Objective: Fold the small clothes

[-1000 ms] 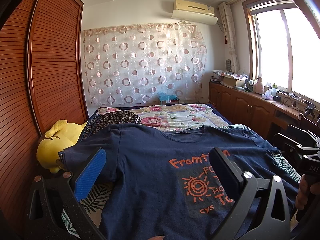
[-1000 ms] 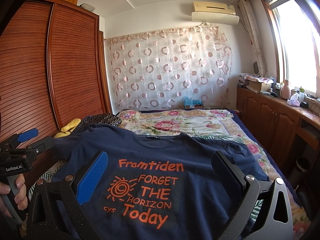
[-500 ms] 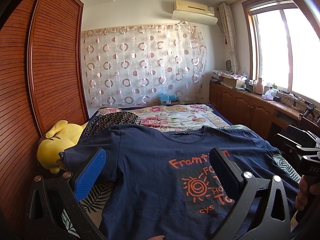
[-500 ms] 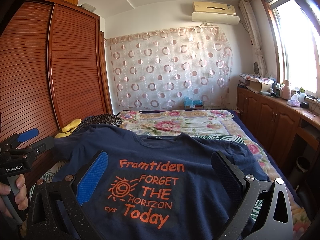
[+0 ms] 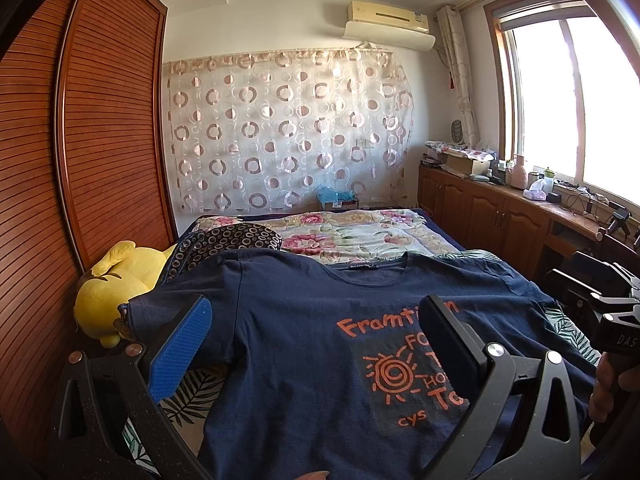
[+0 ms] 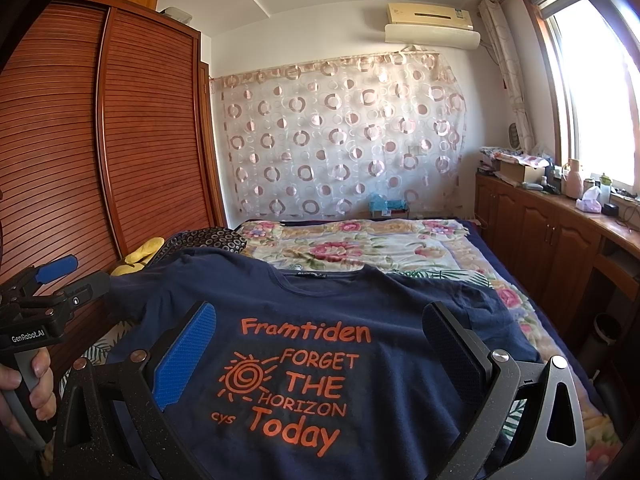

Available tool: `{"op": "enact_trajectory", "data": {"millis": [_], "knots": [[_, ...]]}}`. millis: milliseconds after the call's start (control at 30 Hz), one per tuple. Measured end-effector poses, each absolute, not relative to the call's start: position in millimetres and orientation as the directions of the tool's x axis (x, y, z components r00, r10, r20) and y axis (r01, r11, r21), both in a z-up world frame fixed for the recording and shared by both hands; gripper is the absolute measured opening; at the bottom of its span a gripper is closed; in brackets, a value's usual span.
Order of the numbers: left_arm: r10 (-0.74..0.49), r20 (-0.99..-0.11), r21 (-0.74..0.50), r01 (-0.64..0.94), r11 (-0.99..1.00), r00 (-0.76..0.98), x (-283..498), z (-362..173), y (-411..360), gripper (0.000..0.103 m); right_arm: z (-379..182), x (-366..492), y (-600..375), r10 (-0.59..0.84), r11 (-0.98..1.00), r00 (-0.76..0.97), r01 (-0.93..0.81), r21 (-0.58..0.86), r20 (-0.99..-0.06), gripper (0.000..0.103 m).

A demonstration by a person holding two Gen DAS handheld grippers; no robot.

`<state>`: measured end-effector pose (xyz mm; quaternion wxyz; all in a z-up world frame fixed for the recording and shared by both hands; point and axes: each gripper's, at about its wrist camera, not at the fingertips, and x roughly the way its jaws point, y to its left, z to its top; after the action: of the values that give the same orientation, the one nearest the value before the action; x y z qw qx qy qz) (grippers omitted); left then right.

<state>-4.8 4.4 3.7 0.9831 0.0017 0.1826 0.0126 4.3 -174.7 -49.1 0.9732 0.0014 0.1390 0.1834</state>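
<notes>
A navy T-shirt (image 5: 296, 340) with orange print lies flat, face up, on the bed; it also shows in the right wrist view (image 6: 320, 308). My left gripper (image 5: 316, 332) is open and empty, held above the shirt's left half near its left sleeve. My right gripper (image 6: 320, 336) is open and empty, held above the printed chest. Each gripper shows at the edge of the other's view: the right one (image 5: 592, 292) and the left one (image 6: 56, 280).
A yellow plush toy (image 5: 116, 280) and a dark patterned pillow (image 5: 228, 240) lie at the bed's left, by the wooden wardrobe (image 5: 80, 160). A floral quilt (image 5: 352, 236) covers the far bed. Wooden cabinets (image 5: 500, 212) with clutter run along the right under the window.
</notes>
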Motion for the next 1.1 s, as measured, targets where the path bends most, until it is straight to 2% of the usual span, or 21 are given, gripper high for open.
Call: {"op": "enact_trajectory", "data": {"millis": [1100], "knots": [[0.046, -0.472, -0.008, -0.056, 0.998, 0.881, 19.8, -32.8, 68.3, 0.103, -53.5, 40.3, -149.9, 0.42, 0.894, 0.82, -0.447, 0.023, -0.388, 0.103]]}}
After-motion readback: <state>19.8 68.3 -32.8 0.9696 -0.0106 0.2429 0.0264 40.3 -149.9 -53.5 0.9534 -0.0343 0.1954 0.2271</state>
